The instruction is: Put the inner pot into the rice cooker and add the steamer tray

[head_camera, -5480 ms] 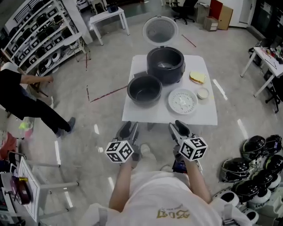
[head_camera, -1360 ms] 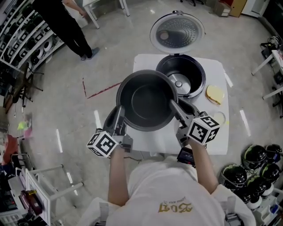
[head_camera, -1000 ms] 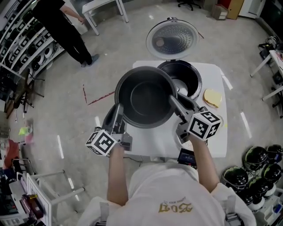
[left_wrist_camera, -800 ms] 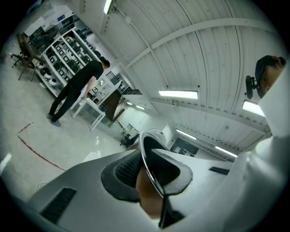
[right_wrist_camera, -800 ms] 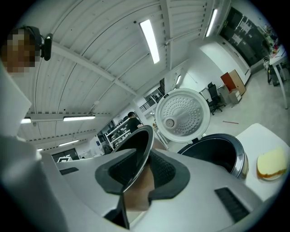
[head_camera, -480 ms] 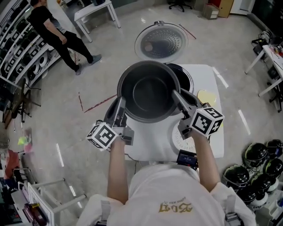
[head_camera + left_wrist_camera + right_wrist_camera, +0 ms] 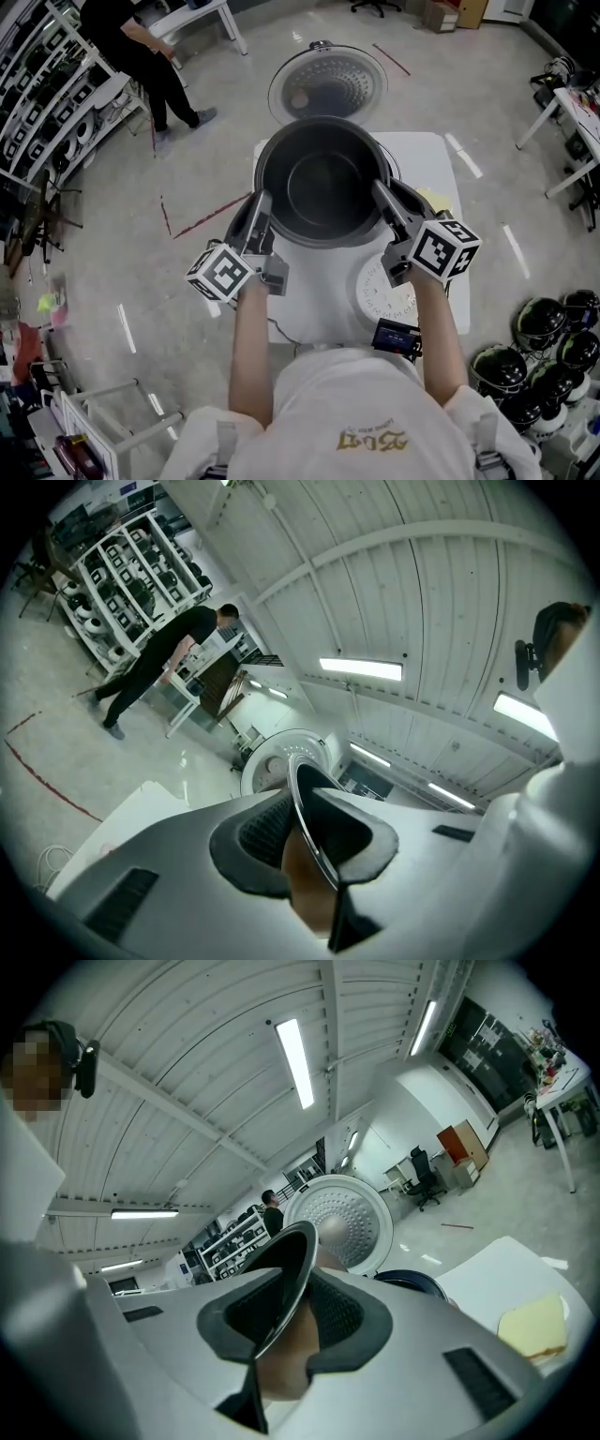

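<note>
I hold the dark inner pot in the air between both grippers, right above the black rice cooker, which it almost hides in the head view. The left gripper is shut on the pot's left rim. On the opposite rim the right gripper is shut. The cooker's round lid stands open behind. A white perforated steamer tray lies on the white table, near my right hand.
A yellow sponge lies on the table's right side. A person walks by shelves at the far left. Several helmets lie on the floor at the right. A small white table stands far back.
Both grippers have carried the pot away from me, from above the table's left part to over the cooker, which it now covers. The person in the background has walked on.
</note>
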A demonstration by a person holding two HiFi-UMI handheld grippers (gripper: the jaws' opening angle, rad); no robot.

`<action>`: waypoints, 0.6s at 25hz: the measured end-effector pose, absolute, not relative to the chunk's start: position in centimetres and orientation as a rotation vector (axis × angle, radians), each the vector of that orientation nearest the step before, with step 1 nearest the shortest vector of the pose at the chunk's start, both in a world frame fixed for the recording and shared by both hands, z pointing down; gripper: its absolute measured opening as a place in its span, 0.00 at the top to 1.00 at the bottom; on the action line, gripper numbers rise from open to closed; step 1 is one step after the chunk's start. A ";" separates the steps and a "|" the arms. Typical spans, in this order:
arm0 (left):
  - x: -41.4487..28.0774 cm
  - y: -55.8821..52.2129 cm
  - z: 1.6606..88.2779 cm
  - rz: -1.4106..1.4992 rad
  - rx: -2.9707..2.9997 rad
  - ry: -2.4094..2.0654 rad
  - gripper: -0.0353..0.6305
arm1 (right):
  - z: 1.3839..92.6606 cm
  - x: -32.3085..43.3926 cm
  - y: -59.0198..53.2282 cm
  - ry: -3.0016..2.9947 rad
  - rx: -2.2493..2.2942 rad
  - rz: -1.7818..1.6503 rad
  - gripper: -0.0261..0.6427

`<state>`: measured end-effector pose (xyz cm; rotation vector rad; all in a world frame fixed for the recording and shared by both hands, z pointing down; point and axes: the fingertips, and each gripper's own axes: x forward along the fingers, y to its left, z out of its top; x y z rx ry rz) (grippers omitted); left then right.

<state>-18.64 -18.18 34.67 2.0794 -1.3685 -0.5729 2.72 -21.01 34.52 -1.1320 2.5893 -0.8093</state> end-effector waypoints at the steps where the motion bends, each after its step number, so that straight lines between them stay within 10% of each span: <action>1: -18.3 -18.5 34.7 -0.571 2.080 -1.366 0.83 | 34.6 3.0 -21.3 2.587 -1.135 -0.810 0.81; 15: -15.3 -23.5 36.4 -0.512 2.067 -1.329 0.83 | 36.7 6.1 -25.6 2.541 -1.179 -0.877 0.81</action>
